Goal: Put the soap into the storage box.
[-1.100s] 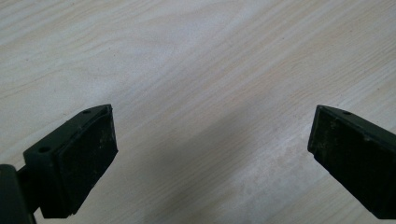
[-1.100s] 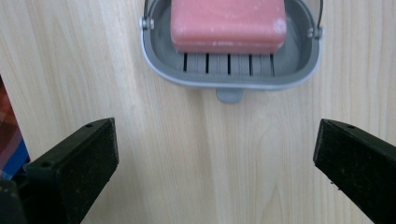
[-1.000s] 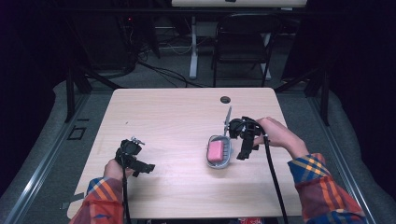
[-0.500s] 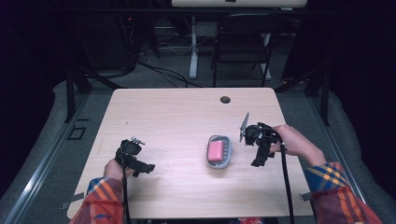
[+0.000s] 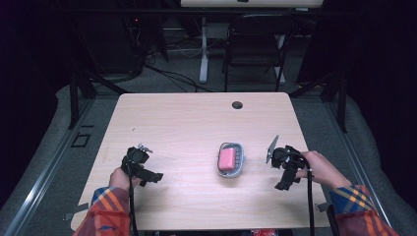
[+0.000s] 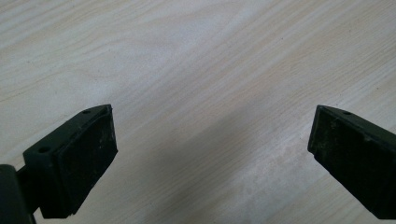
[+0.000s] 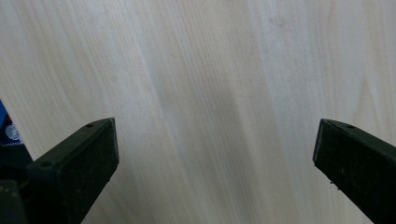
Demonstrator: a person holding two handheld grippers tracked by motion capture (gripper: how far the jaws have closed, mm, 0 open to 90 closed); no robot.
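Note:
A pink soap bar (image 5: 226, 159) lies in a grey dish (image 5: 239, 164) near the middle front of the wooden table (image 5: 196, 123). My right gripper (image 5: 286, 173) rests on the table to the right of the dish, apart from it, open and holding nothing. Its own view has two black jaws wide apart (image 7: 215, 163) over bare wood. My left gripper (image 5: 143, 172) sits near the front left of the table, open too. In its own view the jaws stand far apart (image 6: 210, 158) with only wood between them.
A small dark round hole (image 5: 237, 104) marks the table's far edge. A black chair (image 5: 255, 44) and a white table leg (image 5: 203, 49) stand beyond the table. Cables trail from both grippers toward the front edge.
My right gripper has drawn away from the soap dish to the right and toward the front, leaving the dish alone on the table. The left gripper has stayed put.

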